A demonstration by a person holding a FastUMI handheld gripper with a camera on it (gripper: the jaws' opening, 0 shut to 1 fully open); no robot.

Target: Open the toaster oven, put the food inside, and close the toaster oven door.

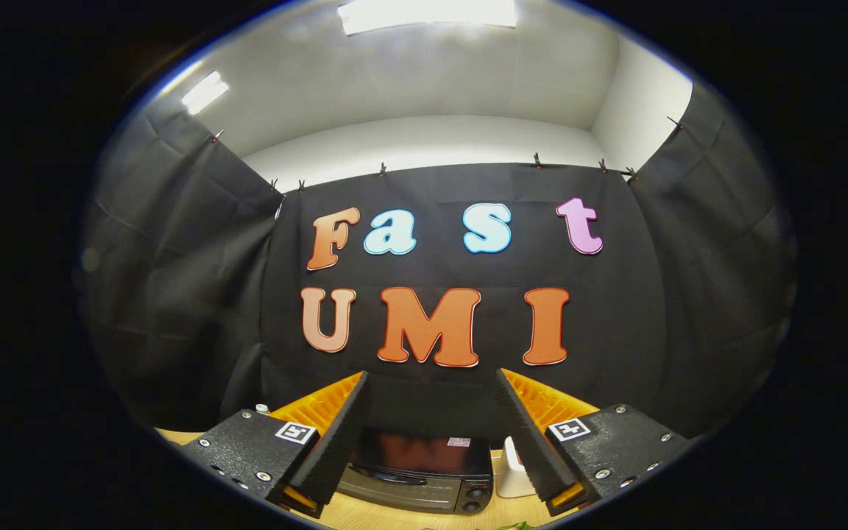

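Toaster oven point(417, 471) sits on the wooden tabletop point(394, 515), seen from above and in front, and it serves as the landmark for everything else in the gripper view. It is a dark, boxy appliance with a glossy black top that catches a dull reddish reflection. Its door point(394, 486) is shut, with a long handle point(387, 478) running across the upper part of the door front. Two round knobs point(474, 499) are stacked at the right end of the oven's front panel. A small pale label sits on the oven's top, toward its back right corner.

Gripper point(431, 434) hangs above and in front of the oven, its two fingers point(336, 434) spread wide apart and holding nothing. The oven shows in the gap between them, lower down and beyond the tips, well apart from both. Each finger has a black ribbed pad on its inner face and an orange ribbed body behind it, with a black block carrying a small square marker at its base.

Just to the right of the oven, close to its side wall, stands a white object point(512, 471), partly hidden by the right finger; what it is cannot be told. In front of the oven, on the near part of the tabletop, a sliver of something green point(516, 525) peeks in, too little of it showing to identify. Behind the oven hangs the black cloth wall point(652, 294) of the booth, with a pale ceiling and bright lights above.
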